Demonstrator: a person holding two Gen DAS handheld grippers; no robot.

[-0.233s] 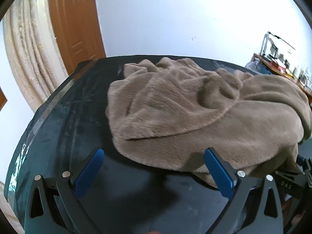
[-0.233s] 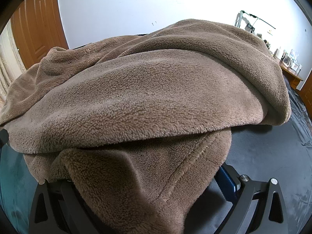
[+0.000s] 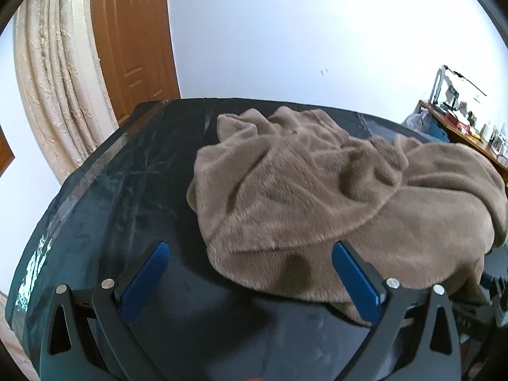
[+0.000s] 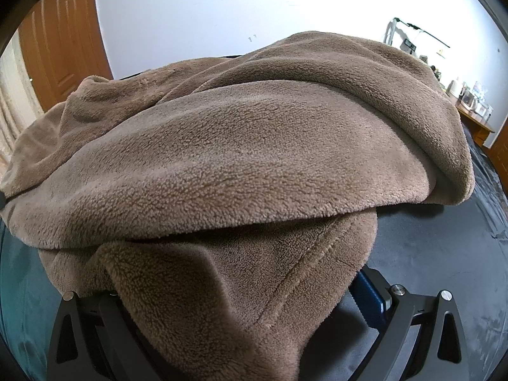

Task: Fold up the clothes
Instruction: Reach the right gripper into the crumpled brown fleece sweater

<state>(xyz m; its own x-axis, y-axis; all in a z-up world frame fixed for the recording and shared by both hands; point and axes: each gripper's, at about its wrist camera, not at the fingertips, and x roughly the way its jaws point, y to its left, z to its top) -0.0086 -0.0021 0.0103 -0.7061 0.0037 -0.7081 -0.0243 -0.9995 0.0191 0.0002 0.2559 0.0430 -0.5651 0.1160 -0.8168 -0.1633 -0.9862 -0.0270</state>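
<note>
One brown fleece garment [image 3: 333, 209] lies bunched on a dark table [image 3: 133, 197], toward its right half, its near edge between & just past the tips of the L gripper [image 3: 250, 249], whose blue pads [image 3: 149, 270] are spread wide w/ nothing between them. R gripper [image 4: 241, 285]: fleece [image 4: 241, 158] draped over it, one blue pad [image 4: 368, 295] showing; can't tell if it's pinching. Room: white wall [image 3: 301, 31], wooden door [image 3: 133, 41], cream curtain [image 3: 54, 95], cluttered wood desk [image 3: 460, 127] at far right; no containers I can make out
</note>
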